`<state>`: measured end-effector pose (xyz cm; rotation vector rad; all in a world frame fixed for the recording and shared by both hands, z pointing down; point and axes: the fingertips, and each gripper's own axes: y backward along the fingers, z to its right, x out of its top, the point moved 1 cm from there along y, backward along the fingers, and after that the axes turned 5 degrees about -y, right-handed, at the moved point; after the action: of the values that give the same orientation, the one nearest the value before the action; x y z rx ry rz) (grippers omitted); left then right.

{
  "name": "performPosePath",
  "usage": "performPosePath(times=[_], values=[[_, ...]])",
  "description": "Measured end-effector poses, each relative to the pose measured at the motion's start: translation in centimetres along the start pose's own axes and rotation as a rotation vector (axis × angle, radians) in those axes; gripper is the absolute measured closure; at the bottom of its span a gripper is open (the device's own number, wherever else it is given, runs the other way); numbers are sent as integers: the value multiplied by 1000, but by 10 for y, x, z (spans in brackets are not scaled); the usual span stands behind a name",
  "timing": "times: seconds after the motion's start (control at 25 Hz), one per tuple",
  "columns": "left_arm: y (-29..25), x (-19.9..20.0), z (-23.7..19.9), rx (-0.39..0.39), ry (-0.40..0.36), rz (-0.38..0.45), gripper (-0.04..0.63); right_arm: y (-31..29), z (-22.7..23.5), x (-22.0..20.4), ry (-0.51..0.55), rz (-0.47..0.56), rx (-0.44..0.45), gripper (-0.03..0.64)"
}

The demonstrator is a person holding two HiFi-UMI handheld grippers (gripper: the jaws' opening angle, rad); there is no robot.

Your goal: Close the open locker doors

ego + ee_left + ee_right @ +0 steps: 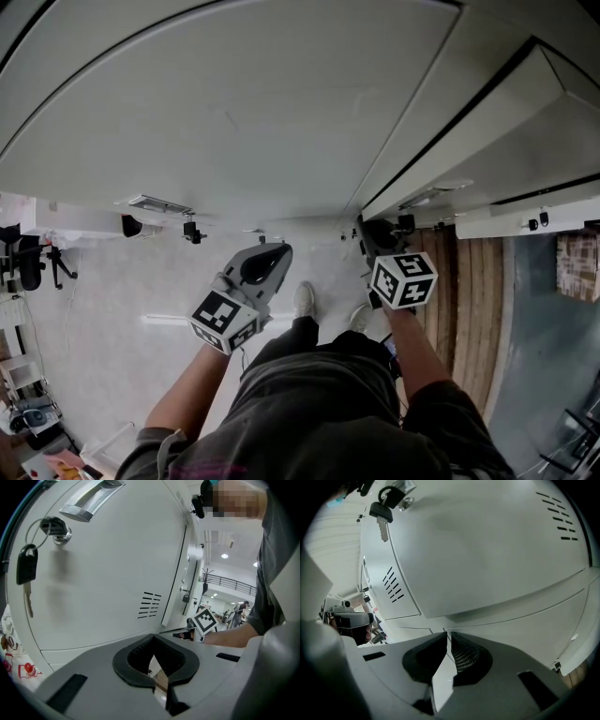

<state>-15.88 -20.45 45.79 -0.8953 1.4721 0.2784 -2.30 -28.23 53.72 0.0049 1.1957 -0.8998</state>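
Note:
White locker doors fill the top of the head view. A broad door (244, 94) lies flush, and to its right another door (487, 122) stands out from the row with a dark gap along its left edge. My left gripper (278, 251) (152, 638) is shut and empty, just short of a door (108, 564) with a handle (91, 498) and a hanging key (26, 569). Shut on nothing too, my right gripper (367, 228) (447, 637) sits at the seam below a door (487, 541) with a key (382, 515) in its lock.
The person's shoes (305, 298) stand on pale floor close to the lockers; wood flooring (469, 300) runs at the right. A chair and stand (28, 262) are at the far left. The right gripper's marker cube (205, 620) shows beside a further door edge (187, 573).

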Motion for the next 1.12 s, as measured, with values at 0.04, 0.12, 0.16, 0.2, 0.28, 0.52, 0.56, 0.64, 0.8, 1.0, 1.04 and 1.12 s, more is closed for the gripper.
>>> performPosePath(times=[0.04,0.12,0.16,0.2,0.28,0.52,0.56,0.64,0.8,1.0,1.04,1.12], values=[[0,1,1,1,-1,1,588,0,0,0,2,-1,2,583],[1,2,4,2,-4,1,588,3,-3,0,5,-3,9,583],[1,2,6,3,-5,1,588,6,-4,-1,6,-6,14,583],[1,3,8,5,-6,3,588,9,-6,-2,8,-8,20,583],[0,7,15,10,-12,12,588,18,-8,-4,15,-12,35,582],[7,7,53,56,-13,28,588,75,-17,-11,33,3,100,581],[8,6,61,71,-11,33,588,87,-17,-11,39,11,116,582],[11,5,78,106,-11,48,588,110,-15,-10,53,29,150,581],[22,6,116,164,-10,64,588,157,-10,-16,73,42,204,581],[35,13,147,198,-29,84,588,207,-7,-17,73,78,220,581],[37,15,153,198,-35,89,588,216,-7,-17,72,89,219,581],[42,17,166,190,-48,99,588,234,-8,-17,74,109,212,581]])
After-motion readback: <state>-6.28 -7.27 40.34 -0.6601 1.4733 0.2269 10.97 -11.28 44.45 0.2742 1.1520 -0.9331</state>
